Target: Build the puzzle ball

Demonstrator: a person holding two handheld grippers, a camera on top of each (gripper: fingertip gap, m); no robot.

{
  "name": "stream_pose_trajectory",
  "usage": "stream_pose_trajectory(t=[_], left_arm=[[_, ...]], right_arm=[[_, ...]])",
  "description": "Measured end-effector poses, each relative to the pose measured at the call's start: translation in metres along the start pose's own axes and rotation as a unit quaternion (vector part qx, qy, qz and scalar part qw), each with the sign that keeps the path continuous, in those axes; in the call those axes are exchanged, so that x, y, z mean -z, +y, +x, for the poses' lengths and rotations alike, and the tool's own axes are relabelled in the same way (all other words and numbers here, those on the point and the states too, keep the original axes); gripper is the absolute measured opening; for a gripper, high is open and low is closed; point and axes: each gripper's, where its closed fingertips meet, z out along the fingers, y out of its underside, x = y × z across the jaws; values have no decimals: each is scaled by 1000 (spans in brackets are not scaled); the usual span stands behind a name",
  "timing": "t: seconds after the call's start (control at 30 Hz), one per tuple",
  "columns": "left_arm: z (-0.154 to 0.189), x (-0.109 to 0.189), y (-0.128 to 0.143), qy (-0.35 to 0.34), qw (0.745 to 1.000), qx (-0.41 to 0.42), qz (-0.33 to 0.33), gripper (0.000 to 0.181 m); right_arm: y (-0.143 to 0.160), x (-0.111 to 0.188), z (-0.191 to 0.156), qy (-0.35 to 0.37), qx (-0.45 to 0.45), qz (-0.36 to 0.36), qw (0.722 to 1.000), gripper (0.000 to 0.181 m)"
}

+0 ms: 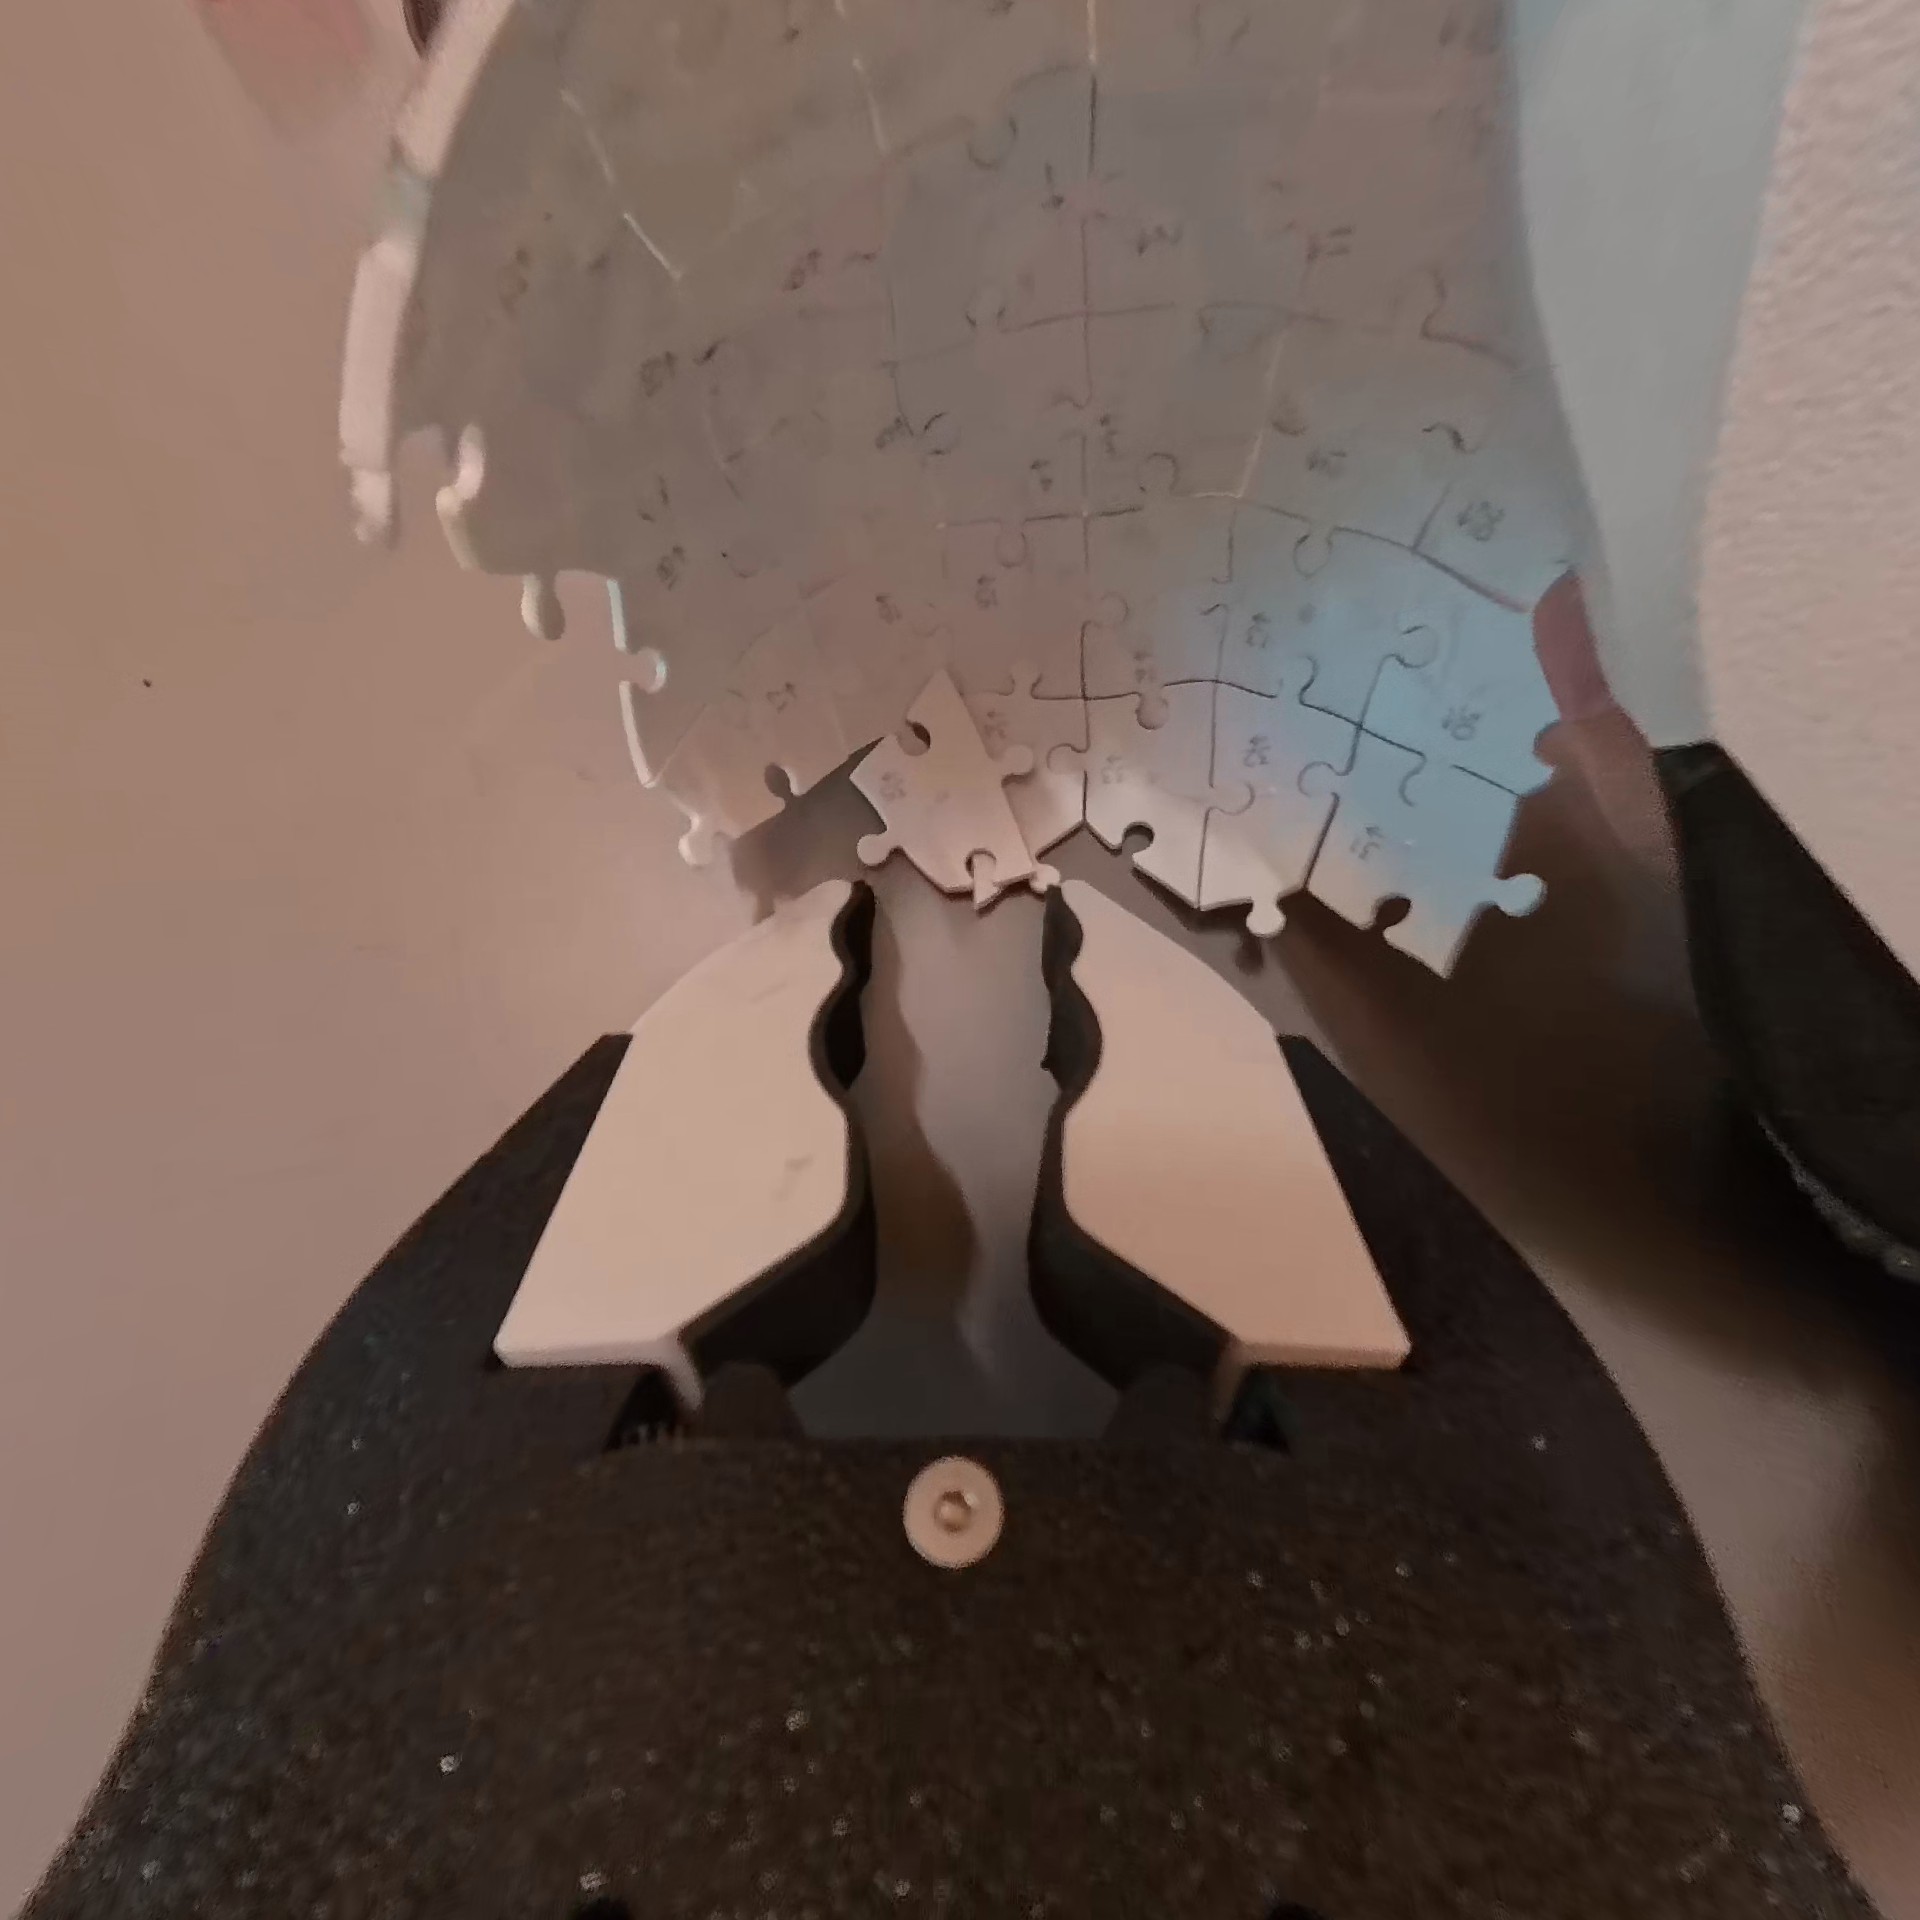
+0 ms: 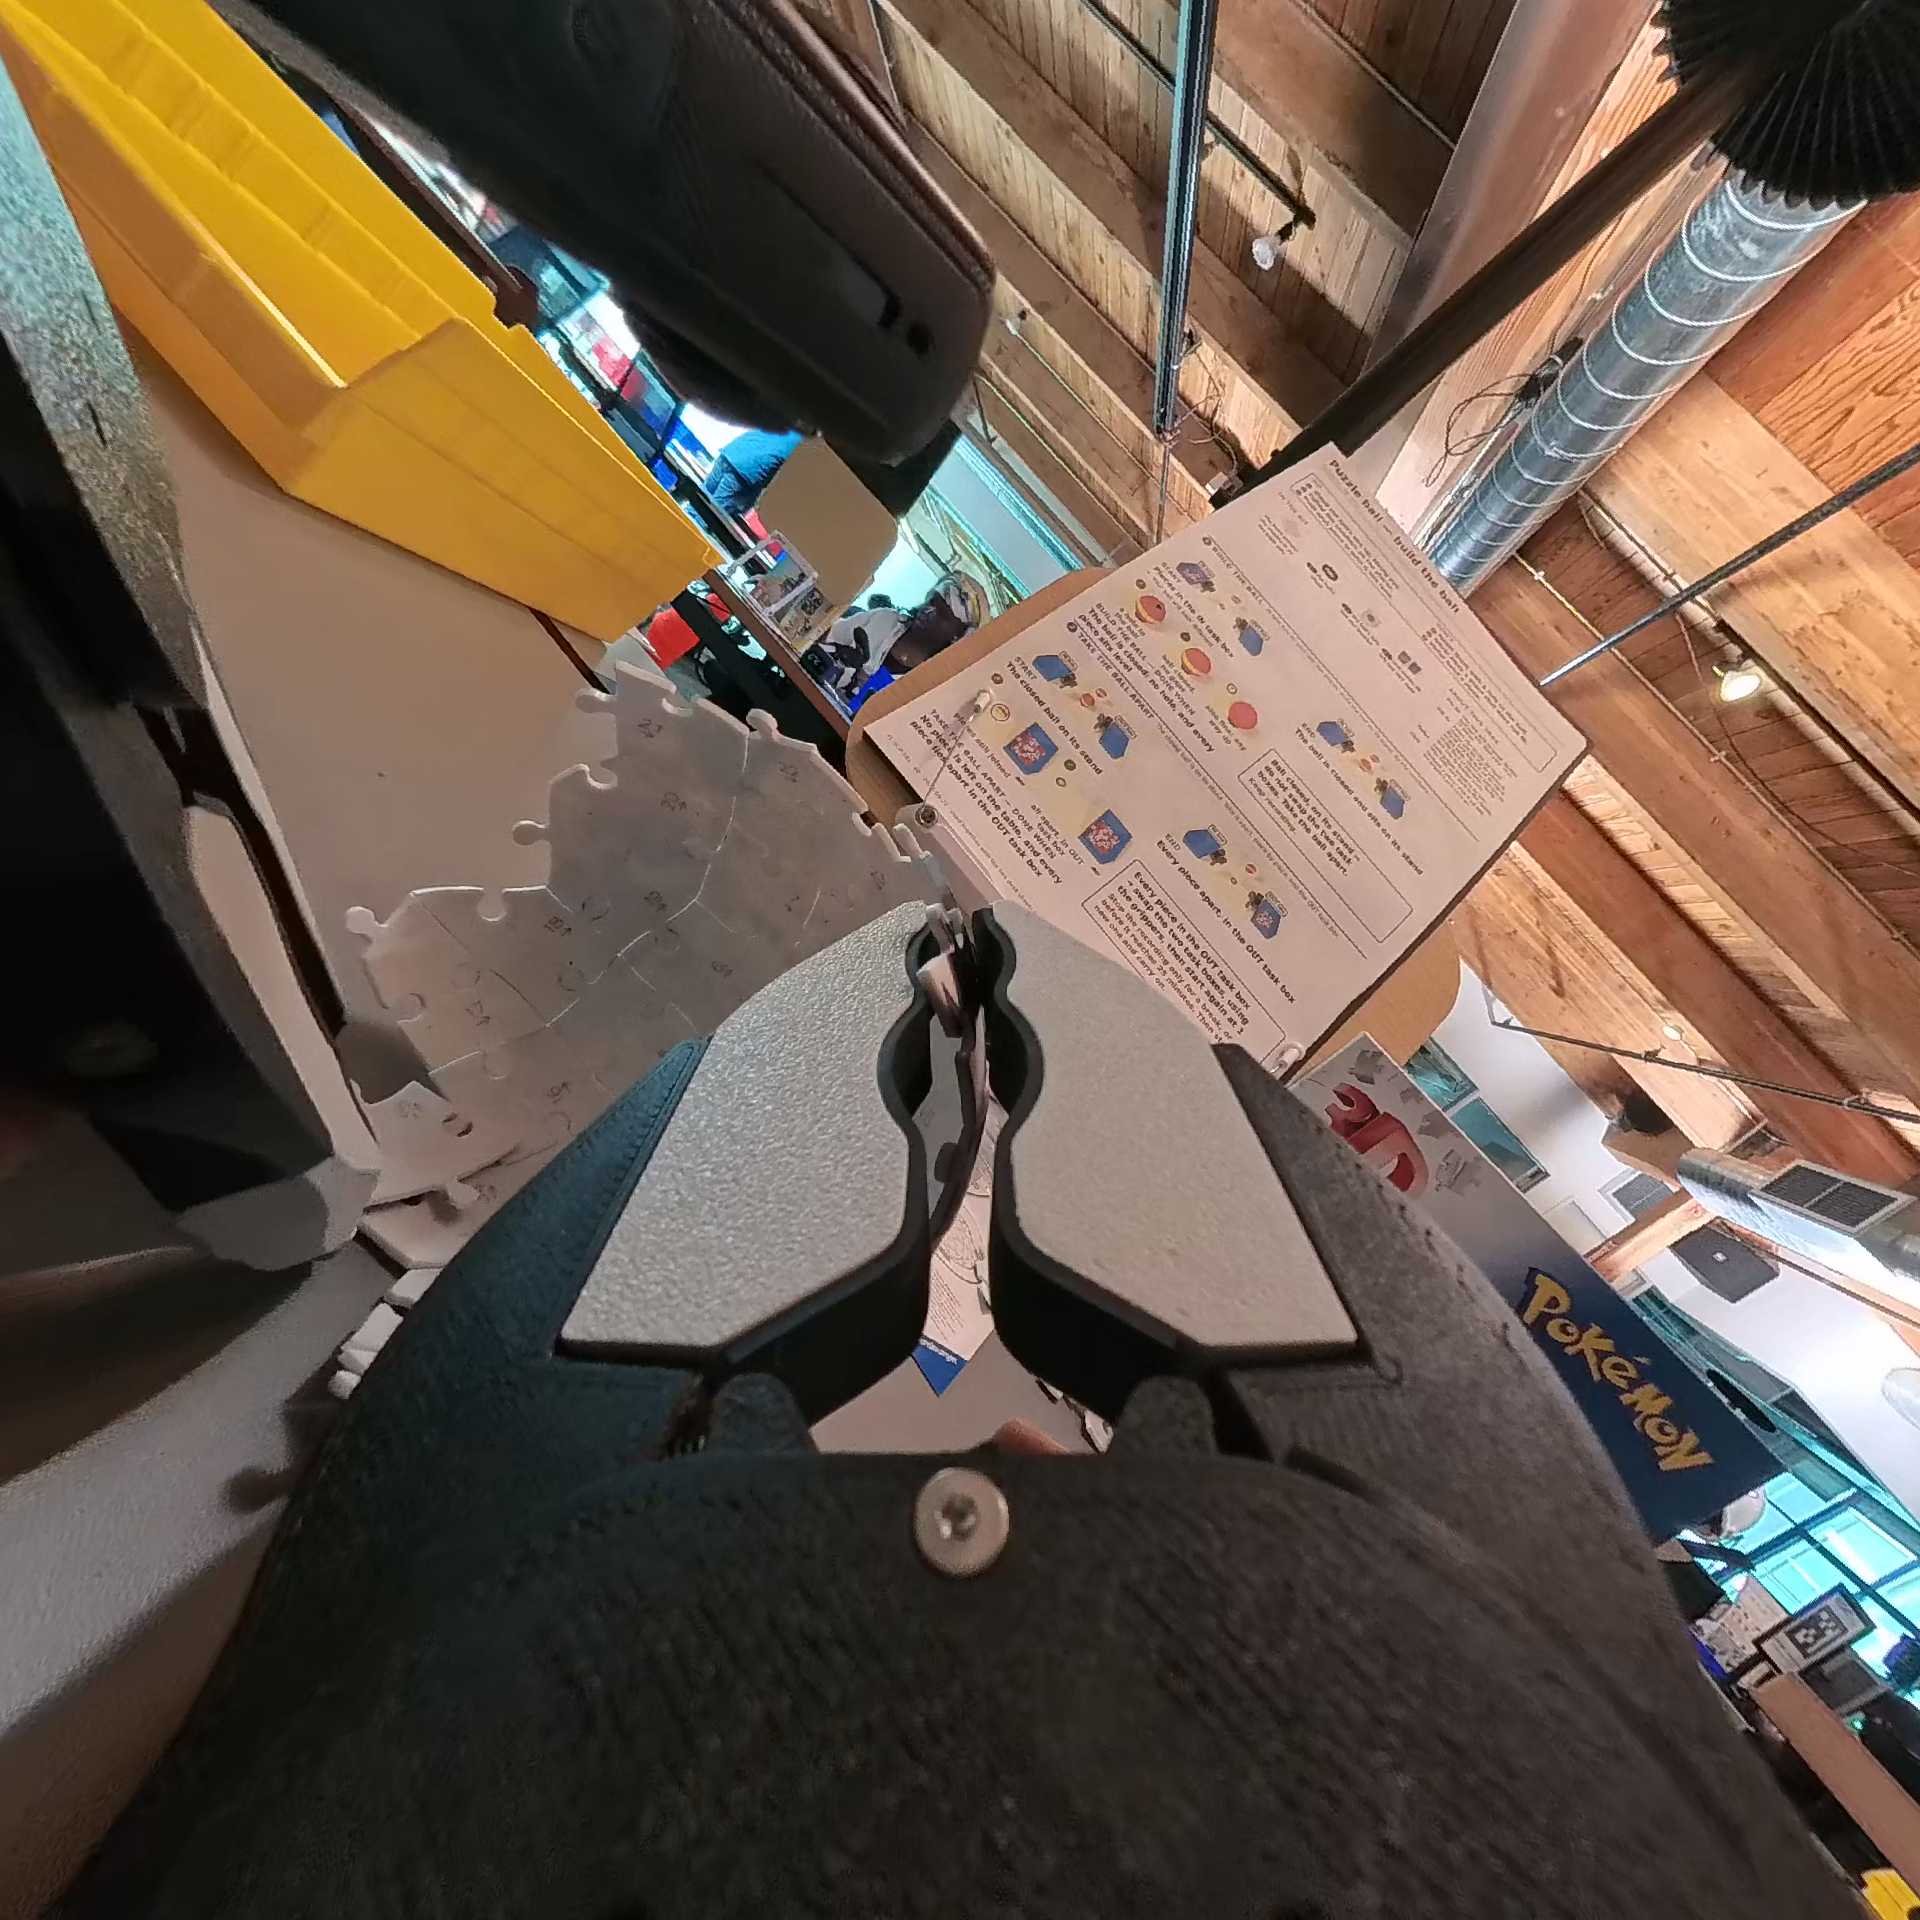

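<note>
**Half-built shell held at its rim**

While the curved white shell of joined puzzle pieces [image 1: 1091,436] fills the upper part of the left wrist view, the left gripper [image 1: 961,894] has its jaws set slightly apart at the shell's lower edge, where a loose grey piece [image 1: 940,800] overlaps the rim; whether they pinch that piece cannot be told. In the right wrist view, the right gripper [image 2: 961,935] is clamped on the shell's [image 2: 644,904] edge, jaws nearly together. A stack of yellow plastic bins [image 2: 416,395] stands on the pale tabletop [image 2: 395,675]; their contents are hidden. A printed instruction sheet [image 2: 1226,748] is propped beyond, under a wooden plank ceiling [image 2: 1091,208] with a silver duct [image 2: 1621,384].
</note>
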Motion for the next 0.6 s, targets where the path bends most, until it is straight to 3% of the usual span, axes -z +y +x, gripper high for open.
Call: stream_pose_trajectory(t=[0.6], left_arm=[[-7, 0, -4, -23, 999, 47, 13, 25]], right_arm=[[0, 0, 0, 0, 1, 1, 1000, 6]])
